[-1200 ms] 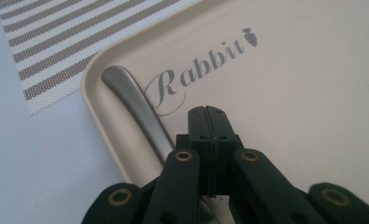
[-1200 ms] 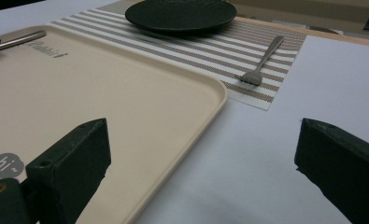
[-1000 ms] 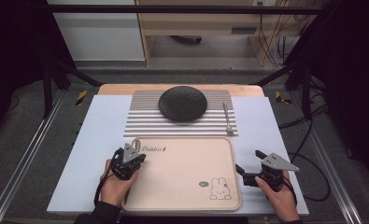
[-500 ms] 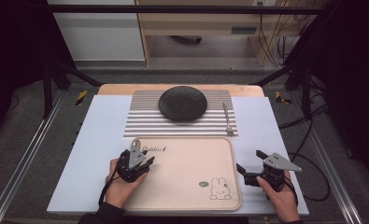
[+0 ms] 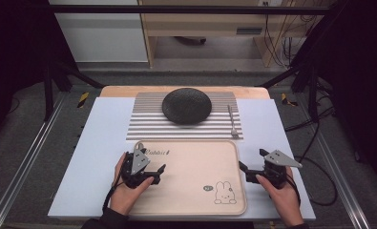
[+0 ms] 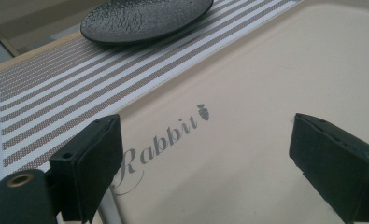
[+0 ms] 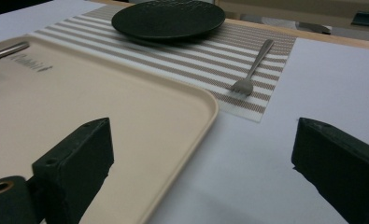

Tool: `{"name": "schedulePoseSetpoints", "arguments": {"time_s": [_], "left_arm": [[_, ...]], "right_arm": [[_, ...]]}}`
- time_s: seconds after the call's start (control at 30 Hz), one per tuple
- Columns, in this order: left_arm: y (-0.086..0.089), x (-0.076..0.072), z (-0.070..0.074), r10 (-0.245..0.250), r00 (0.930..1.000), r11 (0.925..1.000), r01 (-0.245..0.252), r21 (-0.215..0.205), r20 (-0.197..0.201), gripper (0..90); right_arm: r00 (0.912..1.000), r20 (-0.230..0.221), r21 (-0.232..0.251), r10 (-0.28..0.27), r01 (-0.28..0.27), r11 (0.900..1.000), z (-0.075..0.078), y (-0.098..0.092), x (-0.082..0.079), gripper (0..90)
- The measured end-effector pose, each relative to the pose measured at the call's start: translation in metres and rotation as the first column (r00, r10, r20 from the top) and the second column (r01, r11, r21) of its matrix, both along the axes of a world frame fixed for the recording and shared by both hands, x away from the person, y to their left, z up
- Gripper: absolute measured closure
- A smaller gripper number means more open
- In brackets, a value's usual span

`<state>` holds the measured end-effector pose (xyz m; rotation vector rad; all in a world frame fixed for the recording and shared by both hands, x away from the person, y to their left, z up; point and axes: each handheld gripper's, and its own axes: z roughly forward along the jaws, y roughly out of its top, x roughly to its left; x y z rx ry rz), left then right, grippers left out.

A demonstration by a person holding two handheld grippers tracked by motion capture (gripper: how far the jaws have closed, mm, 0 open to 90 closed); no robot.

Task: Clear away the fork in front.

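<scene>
I have the left gripper (image 5: 155, 172) over the beige tray's (image 5: 195, 160) near-left corner, fingers (image 6: 91, 161) spread wide and empty above its "Rabbit" lettering (image 6: 166, 142); my right gripper (image 5: 247, 171) sits just beside the tray's right rim, fingers (image 7: 74, 161) likewise apart; beyond, the dark plate (image 5: 186, 105) and fork (image 5: 232, 119) rest on the striped mat (image 5: 148, 125) on the bench (image 5: 100, 143).

Left claw (image 6: 205, 158) spread wide above beige tray (image 6: 275, 79); black plate (image 6: 145, 18) on striped mat (image 6: 65, 98) beyond.

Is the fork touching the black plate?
Apart. In the right gripper view, the fork lies on the striped mat with bare stripes showing between it and the black plate.
</scene>
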<state>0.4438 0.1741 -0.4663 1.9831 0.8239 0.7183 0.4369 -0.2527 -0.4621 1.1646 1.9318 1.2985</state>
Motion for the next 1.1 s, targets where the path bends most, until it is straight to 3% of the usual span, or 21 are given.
{"name": "schedulePoseSetpoints", "arguments": {"time_s": [0.03,0.13,0.23,0.3,0.37,0.47,0.63,0.87,0.93,1.1], "left_arm": [[0.0,0.0,0.0,-0.002,1.0,1.0,0.002,-0.002,0.001,9.2],[0.0,-0.001,0.0,-0.007,1.0,0.9999,0.007,-0.008,0.006,7.5],[0.004,0.001,-0.002,-0.013,0.9999,0.9999,0.013,0.003,-0.011,6.8],[0.007,0.002,-0.001,-0.01,0.9999,0.9998,0.01,-0.018,-0.014,6.7],[0.009,0.0,0.0,-0.005,1.0,0.9999,0.005,-0.014,-0.001,6.7],[0.012,-0.003,0.004,-0.001,0.9999,0.9989,0.002,-0.046,0.01,6.7],[0.014,-0.005,0.005,0.016,0.9997,0.9982,-0.015,-0.058,0.017,6.9],[0.016,-0.006,0.008,0.02,0.9994,0.9971,-0.017,-0.074,0.03,7.3],[0.016,-0.005,0.006,0.015,0.9998,0.998,-0.013,-0.062,0.017,7.1],[0.018,-0.005,0.008,0.017,0.9995,0.997,-0.015,-0.075,0.025,7.1]], "right_arm": [[1.0,-0.008,0.003,0.001,-0.001,1.0,0.003,0.003,0.005,7.3],[0.9999,-0.01,-0.059,0.013,-0.014,0.998,0.017,0.012,0.023,7.3],[0.9994,-0.02,-0.068,0.029,-0.03,0.997,0.035,0.022,0.042,8.2],[0.9987,-0.03,-0.098,0.041,-0.044,0.994,0.046,0.031,0.054,8.6],[0.9977,-0.036,-0.114,0.058,-0.062,0.992,0.052,0.038,0.063,8.9],[0.9976,-0.034,-0.144,0.06,-0.064,0.987,0.06,0.046,0.079,9.2],[0.9977,-0.056,-0.145,0.038,-0.046,0.988,0.068,0.05,0.107,10.4],[0.9963,-0.072,-0.14,-0.048,0.037,0.989,0.064,0.044,0.142,12.7],[0.9932,-0.097,-0.144,-0.065,0.05,0.988,0.057,0.043,0.15,13.4],[0.9834,-0.154,-0.163,-0.095,0.07,0.984,0.039,0.042,0.167,16.6]]}}
